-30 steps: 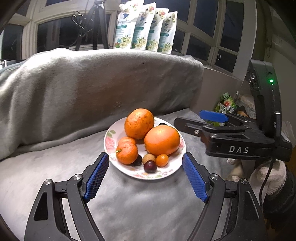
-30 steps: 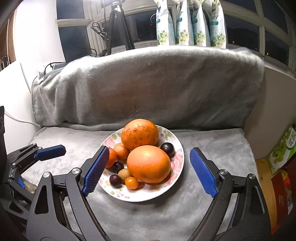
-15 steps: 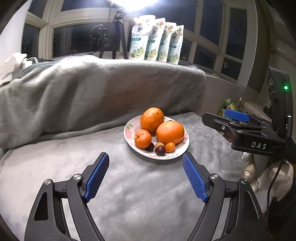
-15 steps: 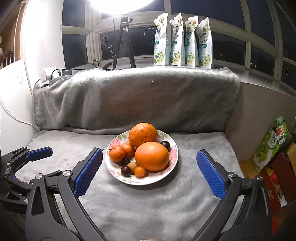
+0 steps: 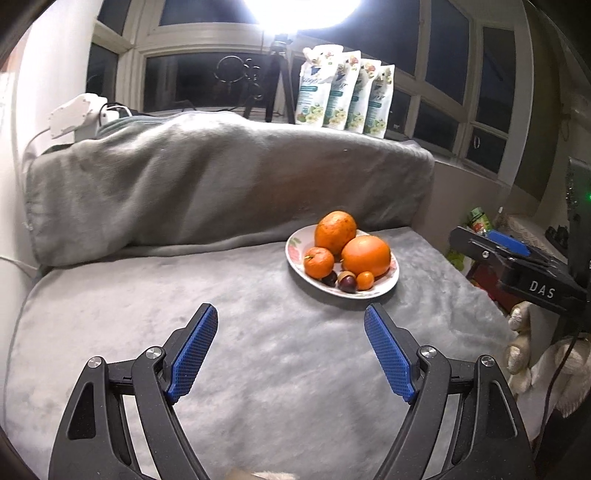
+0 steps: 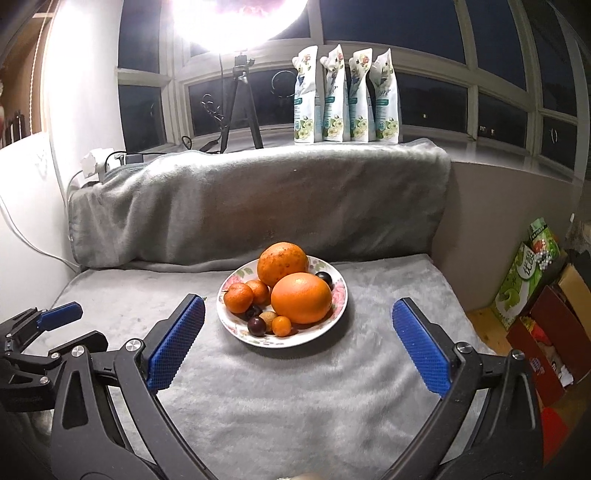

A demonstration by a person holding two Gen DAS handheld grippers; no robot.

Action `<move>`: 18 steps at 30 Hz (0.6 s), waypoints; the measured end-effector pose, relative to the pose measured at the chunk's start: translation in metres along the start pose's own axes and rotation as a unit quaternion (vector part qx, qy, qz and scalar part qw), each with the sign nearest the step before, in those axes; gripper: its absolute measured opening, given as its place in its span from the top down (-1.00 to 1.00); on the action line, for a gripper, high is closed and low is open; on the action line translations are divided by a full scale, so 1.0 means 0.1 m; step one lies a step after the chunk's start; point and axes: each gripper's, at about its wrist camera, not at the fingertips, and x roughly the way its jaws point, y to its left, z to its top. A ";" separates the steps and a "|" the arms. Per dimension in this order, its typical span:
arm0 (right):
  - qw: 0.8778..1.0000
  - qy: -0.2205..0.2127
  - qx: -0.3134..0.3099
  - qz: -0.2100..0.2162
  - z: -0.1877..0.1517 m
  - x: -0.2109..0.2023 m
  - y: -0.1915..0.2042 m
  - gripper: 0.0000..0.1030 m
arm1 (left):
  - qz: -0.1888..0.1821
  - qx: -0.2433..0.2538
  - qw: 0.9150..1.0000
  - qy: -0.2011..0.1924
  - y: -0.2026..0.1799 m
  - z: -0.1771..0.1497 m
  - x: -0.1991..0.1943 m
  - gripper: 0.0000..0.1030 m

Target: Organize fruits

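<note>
Blanket (image 6: 295, 387), grey, covers the whole work surface and the raised backrest behind it. Left gripper (image 5: 290, 332) is spread wide, nothing between its blue pads (image 5: 192, 354), hovering over bare blanket; in the right view it shows at 9 o'clock (image 6: 48, 325). Right gripper (image 6: 297, 332) is likewise spread wide and holds nothing; in the left view it sits at 3 o'clock (image 5: 517, 258).

Plate (image 6: 334, 314), floral rim, rests on the blanket just beyond the right gripper's pads, roughly centred between them. From the left view the plate (image 5: 295, 251) lies at 1 o'clock, well apart from the left pads.

Fruit on plate, left to right in right view:
- tangerine (image 6: 238, 297) at 9 o'clock rim, second tangerine (image 6: 258, 290) touching behind it
- dark plum (image 6: 256, 325) and brown fruit (image 6: 269, 317) at 7 o'clock, kumquat (image 6: 281, 326) beside them at 6 o'clock
- speckled orange (image 6: 282, 264) at 12 o'clock
- big orange (image 6: 301, 297) at centre, touching the speckled one
- dark plum (image 6: 324, 277) at 2 o'clock, behind the big orange

Pouches (image 6: 345, 99), four, stand upright on the windowsill at 12 o'clock; tripod (image 6: 240, 103) to their left under a bright lamp (image 6: 236, 18). Cartons (image 6: 532, 266) at 3 o'clock, off the blanket.
</note>
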 end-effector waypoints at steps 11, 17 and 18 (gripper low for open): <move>1.000 0.002 -0.005 -0.006 -0.03 0.00 0.02 -1.00 | 0.016 0.001 1.000 -0.007 0.00 0.00 -0.06 -0.59; 1.000 0.003 -0.006 -0.005 -0.04 0.00 0.04 -1.00 | 0.018 0.000 1.000 -0.007 0.01 -0.01 -0.08 -0.60; 1.000 0.004 -0.006 -0.005 -0.04 0.00 0.04 -1.00 | 0.018 0.000 1.000 -0.006 0.01 -0.01 -0.08 -0.60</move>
